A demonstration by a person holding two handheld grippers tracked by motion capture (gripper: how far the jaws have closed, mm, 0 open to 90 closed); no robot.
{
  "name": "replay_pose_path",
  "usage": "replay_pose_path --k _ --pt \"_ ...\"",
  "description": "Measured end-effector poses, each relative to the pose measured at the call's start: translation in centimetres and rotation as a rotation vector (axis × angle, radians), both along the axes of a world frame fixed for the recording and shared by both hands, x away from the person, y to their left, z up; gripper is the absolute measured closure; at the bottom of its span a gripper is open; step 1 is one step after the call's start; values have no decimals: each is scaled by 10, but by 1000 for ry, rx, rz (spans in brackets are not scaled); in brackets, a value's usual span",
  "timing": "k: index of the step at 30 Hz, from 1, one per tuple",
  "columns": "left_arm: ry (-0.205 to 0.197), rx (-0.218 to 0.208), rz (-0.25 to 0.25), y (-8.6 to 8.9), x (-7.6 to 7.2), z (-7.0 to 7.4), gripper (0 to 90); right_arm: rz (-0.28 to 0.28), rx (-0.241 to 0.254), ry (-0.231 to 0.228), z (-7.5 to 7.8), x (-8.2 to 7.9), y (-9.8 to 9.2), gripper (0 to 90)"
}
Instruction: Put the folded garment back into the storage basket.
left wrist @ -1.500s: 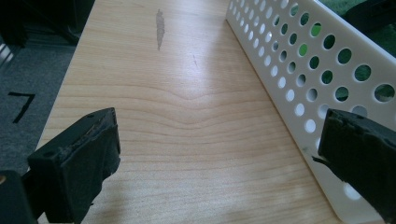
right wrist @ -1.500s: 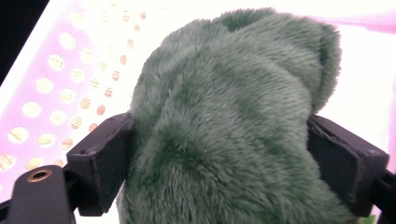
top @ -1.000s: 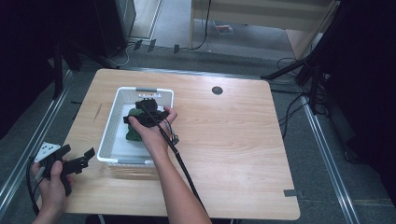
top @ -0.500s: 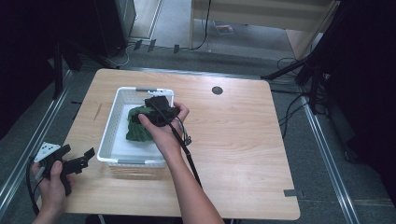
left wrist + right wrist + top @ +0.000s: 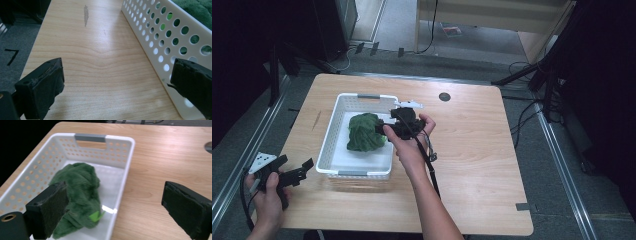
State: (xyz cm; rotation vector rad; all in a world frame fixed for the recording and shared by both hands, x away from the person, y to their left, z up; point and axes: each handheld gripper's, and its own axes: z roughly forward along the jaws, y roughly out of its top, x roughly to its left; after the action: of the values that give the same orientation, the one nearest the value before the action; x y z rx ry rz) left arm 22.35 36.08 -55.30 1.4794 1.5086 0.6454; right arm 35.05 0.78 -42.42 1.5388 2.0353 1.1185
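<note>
At the near left corner of the bench, the left gripper is idling with its jaws wide apart and nothing between them, parked just beside the white basket, probably to stay out of the way. The green plush toy is lying inside the basket, right of centre. Over the basket's right rim, the right gripper is hanging with jaws spread and empty, likely done placing it.

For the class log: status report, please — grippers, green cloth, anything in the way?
Right gripper open, empty, over basket edge. Left gripper open, empty, beside basket. Green cloth lies bunched in basket. Nothing in the way.
</note>
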Motion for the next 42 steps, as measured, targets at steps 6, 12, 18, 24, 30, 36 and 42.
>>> replay_pose_path --k 6,12,18,24,30,36,42 --pt "-1 -1 2 0 0 0 0 -37 1 -5 -3 -1 -23 77" --pt "-1 -1 2 0 0 0 0 -80 0 -5 -9 -1 -49 77" --pt "-2 -1 3 0 0 0 0 -119 4 -12 -15 -4 -80 78" --pt "-2 0 6 0 0 0 0 -154 2 -19 -24 -9 -111 78" --pt "-1 1 8 0 -1 0 0 -196 -2 -16 -37 -15 -144 79" --pt "1 4 7 0 -1 0 0 -247 0 -9 -49 -22 -175 80" --pt "2 6 9 0 -1 0 0 -280 -5 -5 -61 -31 -203 81"
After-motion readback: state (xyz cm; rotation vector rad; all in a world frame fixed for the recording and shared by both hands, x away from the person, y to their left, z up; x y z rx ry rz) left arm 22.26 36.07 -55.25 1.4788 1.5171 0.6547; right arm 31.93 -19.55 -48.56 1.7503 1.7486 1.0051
